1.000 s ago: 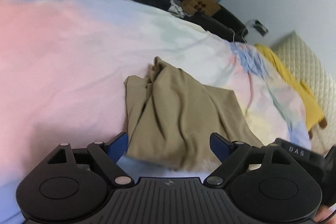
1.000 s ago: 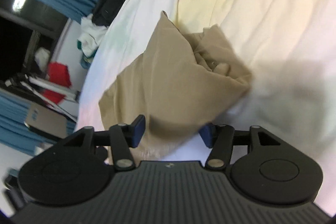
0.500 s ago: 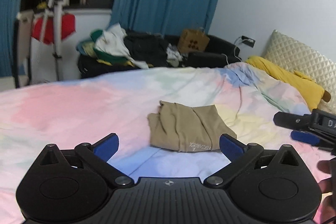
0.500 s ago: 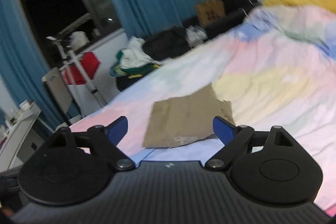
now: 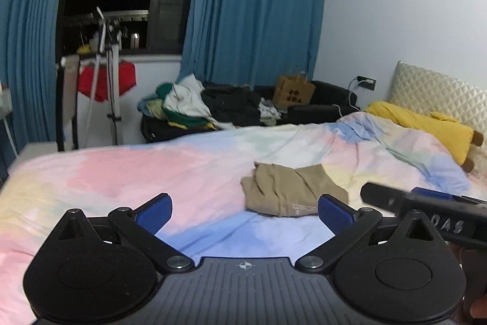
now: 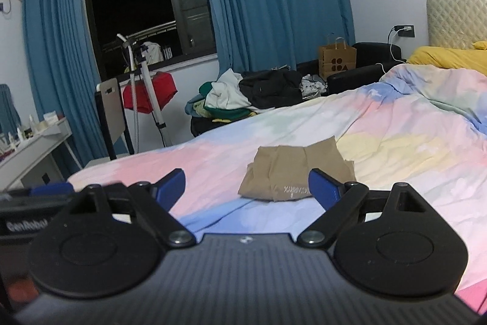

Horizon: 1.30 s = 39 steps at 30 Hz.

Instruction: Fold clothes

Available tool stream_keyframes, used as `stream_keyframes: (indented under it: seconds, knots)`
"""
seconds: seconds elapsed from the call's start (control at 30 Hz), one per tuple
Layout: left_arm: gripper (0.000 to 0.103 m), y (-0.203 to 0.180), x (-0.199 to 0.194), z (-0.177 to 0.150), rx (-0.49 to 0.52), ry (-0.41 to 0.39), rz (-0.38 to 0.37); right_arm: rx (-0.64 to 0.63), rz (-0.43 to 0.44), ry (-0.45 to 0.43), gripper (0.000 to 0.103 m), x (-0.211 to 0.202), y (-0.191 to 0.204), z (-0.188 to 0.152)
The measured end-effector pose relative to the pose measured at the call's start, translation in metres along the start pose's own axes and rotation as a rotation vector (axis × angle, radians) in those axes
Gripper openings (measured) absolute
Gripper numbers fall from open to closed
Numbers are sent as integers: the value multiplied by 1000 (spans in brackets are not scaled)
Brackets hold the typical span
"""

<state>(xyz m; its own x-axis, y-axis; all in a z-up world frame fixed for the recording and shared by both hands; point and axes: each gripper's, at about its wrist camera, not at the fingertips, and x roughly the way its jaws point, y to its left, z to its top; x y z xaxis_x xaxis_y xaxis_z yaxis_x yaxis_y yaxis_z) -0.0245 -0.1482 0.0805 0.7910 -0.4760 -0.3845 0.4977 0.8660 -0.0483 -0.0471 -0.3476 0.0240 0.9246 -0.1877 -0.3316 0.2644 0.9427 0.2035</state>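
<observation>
A tan garment (image 5: 289, 188) lies folded into a small bundle on the pastel bedspread (image 5: 152, 166); it also shows in the right wrist view (image 6: 295, 172). My left gripper (image 5: 245, 210) is open and empty, held back from the garment. My right gripper (image 6: 246, 186) is open and empty, also short of the garment. The right gripper's body shows at the right edge of the left wrist view (image 5: 426, 203). The left gripper's body shows at the left edge of the right wrist view (image 6: 27, 203).
A pile of clothes (image 5: 207, 105) lies on a black sofa (image 5: 319, 108) beyond the bed, with a brown paper bag (image 5: 292, 93). A yellow pillow (image 5: 420, 124) and quilted headboard (image 5: 441, 93) are at right. A stand with a red cloth (image 5: 105, 81), a desk (image 6: 27, 148) and blue curtains (image 5: 252, 5) stand at the back.
Both grippers have pulled back and risen from right over the garment. The view has tilted up to show the room. The garment stays on the bed.
</observation>
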Motion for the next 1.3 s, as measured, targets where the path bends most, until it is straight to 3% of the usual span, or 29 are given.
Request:
stream_keyframes:
  seconds: [0.53, 1.3]
  knots:
    - [103, 26, 27, -30, -3, 44, 35, -71, -87, 22, 89, 26, 10, -34]
    - [103, 35, 25, -46, 21, 51, 62, -87, -119, 15, 89, 31, 13, -42]
